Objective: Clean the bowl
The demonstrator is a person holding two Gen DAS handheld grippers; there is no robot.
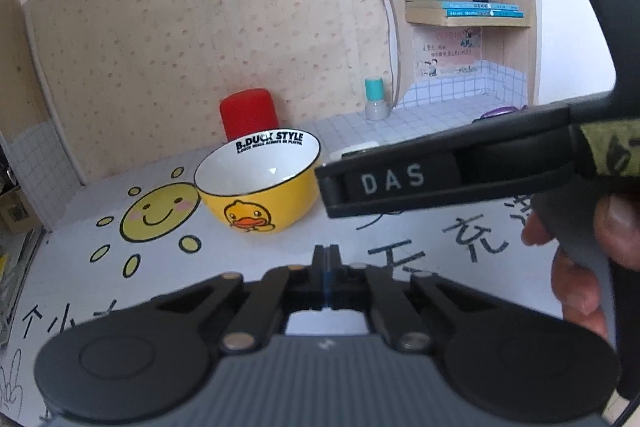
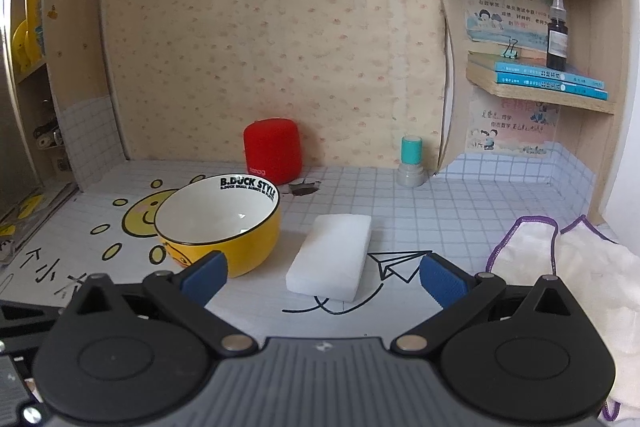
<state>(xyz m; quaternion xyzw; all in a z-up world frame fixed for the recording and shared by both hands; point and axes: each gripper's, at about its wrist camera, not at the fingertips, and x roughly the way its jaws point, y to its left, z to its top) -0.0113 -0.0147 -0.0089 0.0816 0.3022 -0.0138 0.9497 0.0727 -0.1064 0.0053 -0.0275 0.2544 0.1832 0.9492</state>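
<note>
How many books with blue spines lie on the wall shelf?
2. Both blue books lie flat, stacked on the wooden shelf at right: the upper book under the dark dropper bottle, the lower book directly beneath. Thicker books beside them show no blue.

You've got a yellow duck-print bowl (image 2: 218,227) — white inside, black-rimmed — a white sponge (image 2: 330,257), and a red speaker (image 2: 273,149).

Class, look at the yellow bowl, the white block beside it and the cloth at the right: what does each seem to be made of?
Bowl: probably glazed ceramic, since its white inside glints. Block: likely foam sponge, matte with soft edges. Cloth: woven fabric, rumpled, with purple stitched edging.
</note>
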